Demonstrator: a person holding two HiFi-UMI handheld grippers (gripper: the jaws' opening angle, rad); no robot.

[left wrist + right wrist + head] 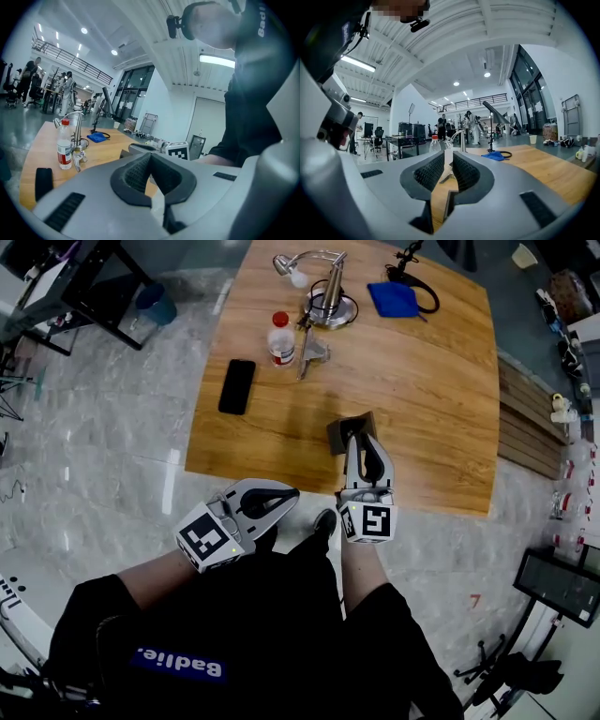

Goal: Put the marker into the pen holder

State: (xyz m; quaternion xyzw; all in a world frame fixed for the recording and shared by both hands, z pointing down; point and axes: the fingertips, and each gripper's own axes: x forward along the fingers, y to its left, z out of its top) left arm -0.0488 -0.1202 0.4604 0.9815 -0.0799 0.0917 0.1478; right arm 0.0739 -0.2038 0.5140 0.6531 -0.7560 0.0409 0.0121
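Left gripper [289,494] is closed empty, right gripper [360,440] barely parted beside the pen holder [337,433]; I'd locate the marker first

1. Holds the left gripper [281,498] low, just off the near edge of the desk [422,427], angled right and toward that edge.
2. Presses its jaws together tip to tip, with nothing between them.
3. Reaches the right gripper [362,435] over the near edge, pointing toward the far edge.
4. Leaves only a thin slit between those jaws, with nothing in it.
5. Extends the bare left forearm [150,582] and right forearm [361,568] forward from black sleeves [94,615].
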